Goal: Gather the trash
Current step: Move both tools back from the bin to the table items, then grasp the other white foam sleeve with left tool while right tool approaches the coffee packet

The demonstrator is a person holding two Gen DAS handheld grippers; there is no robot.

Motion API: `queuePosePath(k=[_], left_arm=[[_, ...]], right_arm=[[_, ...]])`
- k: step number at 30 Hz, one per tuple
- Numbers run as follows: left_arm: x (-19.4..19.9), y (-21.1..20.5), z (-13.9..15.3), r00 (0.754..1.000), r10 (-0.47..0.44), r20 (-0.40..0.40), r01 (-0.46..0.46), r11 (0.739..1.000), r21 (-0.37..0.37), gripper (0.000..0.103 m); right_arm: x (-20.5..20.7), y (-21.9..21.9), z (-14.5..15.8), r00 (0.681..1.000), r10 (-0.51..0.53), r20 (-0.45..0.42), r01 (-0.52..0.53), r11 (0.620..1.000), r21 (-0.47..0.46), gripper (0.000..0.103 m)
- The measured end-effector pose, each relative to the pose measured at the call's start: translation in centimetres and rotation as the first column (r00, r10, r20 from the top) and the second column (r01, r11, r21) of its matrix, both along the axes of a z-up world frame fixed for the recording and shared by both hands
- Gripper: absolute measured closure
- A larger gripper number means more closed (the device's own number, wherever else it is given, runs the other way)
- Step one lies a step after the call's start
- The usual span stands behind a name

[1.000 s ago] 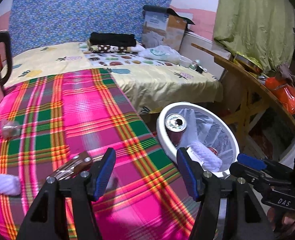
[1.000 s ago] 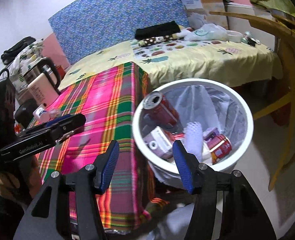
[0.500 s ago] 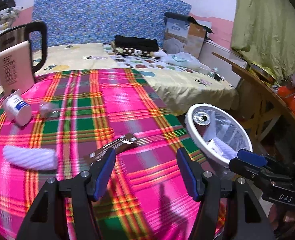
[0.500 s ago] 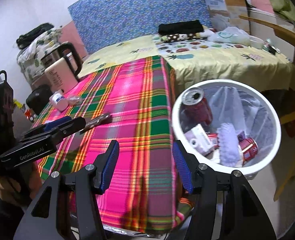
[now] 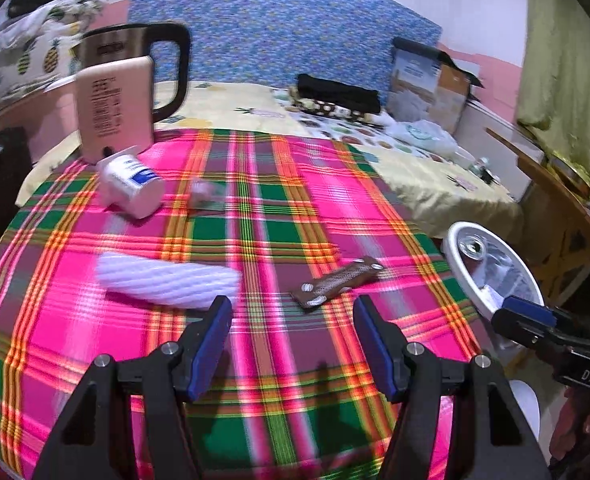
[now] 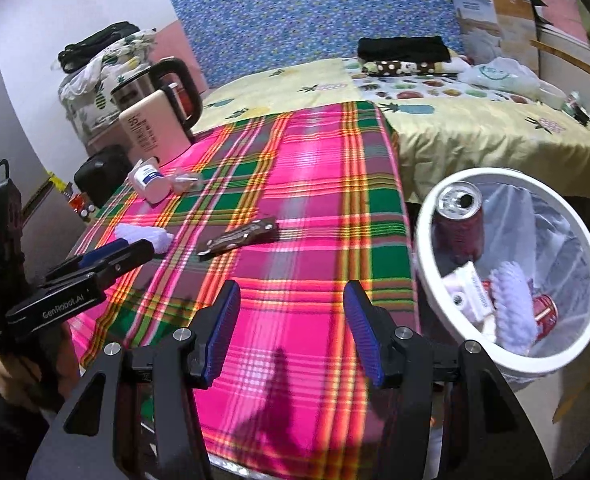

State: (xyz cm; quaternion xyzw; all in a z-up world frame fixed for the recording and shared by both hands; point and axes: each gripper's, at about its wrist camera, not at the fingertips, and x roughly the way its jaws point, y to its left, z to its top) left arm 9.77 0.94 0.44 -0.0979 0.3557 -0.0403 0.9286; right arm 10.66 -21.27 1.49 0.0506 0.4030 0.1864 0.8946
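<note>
Both claws empty: left claw (image 5: 291,344) wide over worktop's near edge, facing white foam sleeve (image 5: 167,280); right claw (image 6: 291,332) wide, jaws just narrowing slightly; lined bin (image 6: 427,280) off right edge, within reach.

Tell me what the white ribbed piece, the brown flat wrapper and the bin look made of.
White ribbed piece: probably soft foam netting, matte with raised ridges, though blurred. Brown flat wrapper: seemingly glossy plastic film; its crimped ends glint. Bin: apparently smooth white rigid plastic, lined with a thin translucent bag.
</note>
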Motion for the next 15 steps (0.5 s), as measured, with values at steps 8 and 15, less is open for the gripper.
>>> queuePosePath(k=[8,15], left_arm=[[0.5,3.6,-0.6,0.995,0.100,-0.030,-0.101,0.995,-0.021,0.038],[2.1,4.8,-2.2,0.987,0.119,-0.103,-0.125,0.991,-0.047,0.038]], right_arm=[[0.8,1.4,0.0,0.999,0.040,-0.003,-0.040,0.999,0.002,0.048],[1.4,2.0,-0.3,0.998,0.054,-0.015,-0.054,0.999,0.004,0.048]])
